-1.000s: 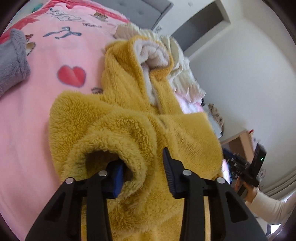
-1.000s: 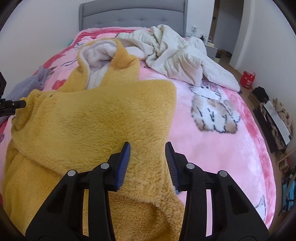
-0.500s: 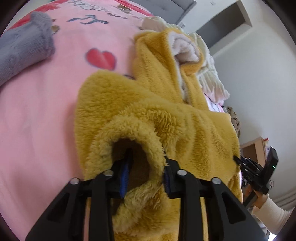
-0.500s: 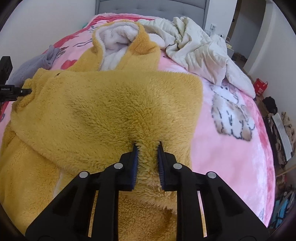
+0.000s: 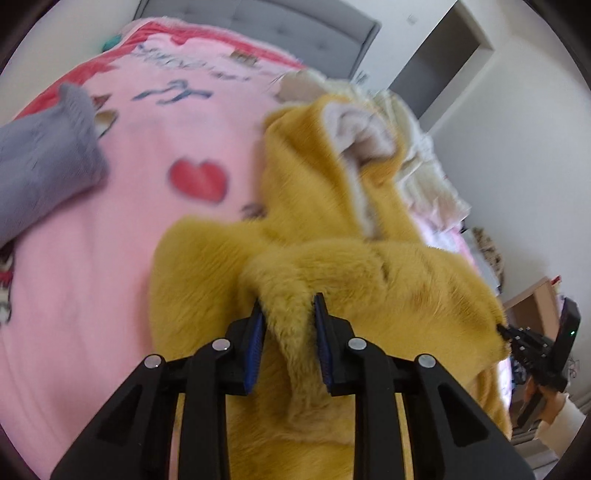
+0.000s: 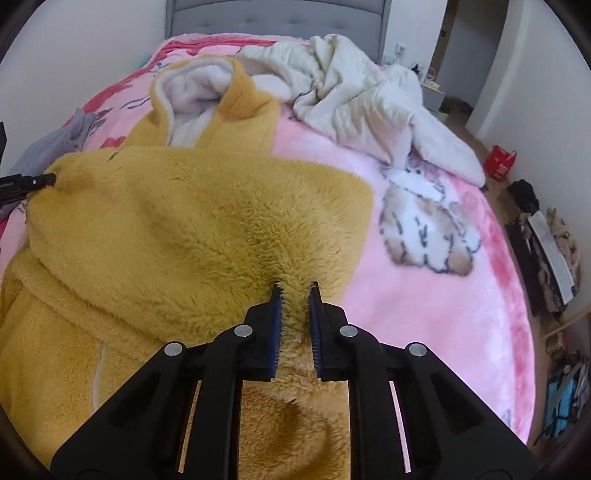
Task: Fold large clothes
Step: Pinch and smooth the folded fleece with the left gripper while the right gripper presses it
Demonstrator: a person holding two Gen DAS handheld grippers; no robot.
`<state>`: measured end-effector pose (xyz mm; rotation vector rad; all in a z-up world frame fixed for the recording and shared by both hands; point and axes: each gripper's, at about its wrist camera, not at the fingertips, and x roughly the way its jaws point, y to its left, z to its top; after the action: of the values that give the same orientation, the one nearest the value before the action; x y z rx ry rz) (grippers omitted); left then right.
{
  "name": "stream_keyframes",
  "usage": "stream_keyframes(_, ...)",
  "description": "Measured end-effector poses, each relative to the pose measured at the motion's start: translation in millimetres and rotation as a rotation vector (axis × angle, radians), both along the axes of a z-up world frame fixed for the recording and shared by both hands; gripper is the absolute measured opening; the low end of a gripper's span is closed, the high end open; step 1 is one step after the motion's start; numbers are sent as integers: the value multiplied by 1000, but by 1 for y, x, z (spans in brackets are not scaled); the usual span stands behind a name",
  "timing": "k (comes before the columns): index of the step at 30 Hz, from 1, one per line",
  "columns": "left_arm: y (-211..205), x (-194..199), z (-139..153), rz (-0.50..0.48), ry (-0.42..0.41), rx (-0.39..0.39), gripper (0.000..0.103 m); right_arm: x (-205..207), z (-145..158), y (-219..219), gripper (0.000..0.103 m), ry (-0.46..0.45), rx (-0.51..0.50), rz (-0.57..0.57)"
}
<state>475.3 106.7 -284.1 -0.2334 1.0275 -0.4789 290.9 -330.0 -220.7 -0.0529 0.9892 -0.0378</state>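
Left wrist view:
- My left gripper [image 5: 287, 314]: its jaws are shut tight on a thick fold of the yellow fluffy robe [image 5: 369, 280].
- Yellow fluffy robe: I see it lying on the pink blanket [image 5: 92, 258], with its hood [image 5: 354, 136] pointing to the grey headboard [image 5: 258, 33].
- Grey cloth [image 5: 40, 162]: it sits on the blanket, off to the left, apart from the robe.
- My right gripper [image 5: 504, 330]: I see it at the far right edge, its tip biting the robe's edge.

Right wrist view:
- My right gripper [image 6: 294, 295]: its jaws are squeezed shut on a ridge of the robe [image 6: 184, 214].
- Robe: it covers the near left part of the bed, hood [image 6: 199, 92] open and white inside.
- White quilt [image 6: 362, 107]: it is bunched up near the headboard, just right of the hood.
- My left gripper [image 6: 44, 180]: its tip holds the robe's left corner.
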Motion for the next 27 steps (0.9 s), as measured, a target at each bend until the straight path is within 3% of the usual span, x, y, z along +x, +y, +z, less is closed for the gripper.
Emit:
stream_keyframes(4,16,-5,-18,35,63,-19,33,2,-31,7,22,85,3,21)
stream_keyframes(7,11,-5,-21,9,72,6,37,3,-38,8,31,91,-19,0)
stream_keyframes(10,7,-4,-11,-4,50,19,47,-5,-21,-3,54,21,45,-60)
stream_keyframes(12,11,-8,1,-10,26,-5,57,-23,8,-8,66,-109,120,-64)
stream_keyframes(14,11,-14,11,-35,18,-26,70,-32,29,-6,67,-176,139,-39)
stream_keyframes(18,-2,-34,16,-190,77,-76,70,-35,43,12,67,-170,133,65)
stream_keyframes(20,-11,-43,9,-238,104,-60,70,-33,39,26,67,-152,100,112)
stream_keyframes(24,-17,-47,-5,-223,110,-45,70,-23,19,48,67,-93,48,143)
stream_keyframes(27,-14,-49,-12,-180,96,-36,60,-9,-7,55,67,-12,54,142)
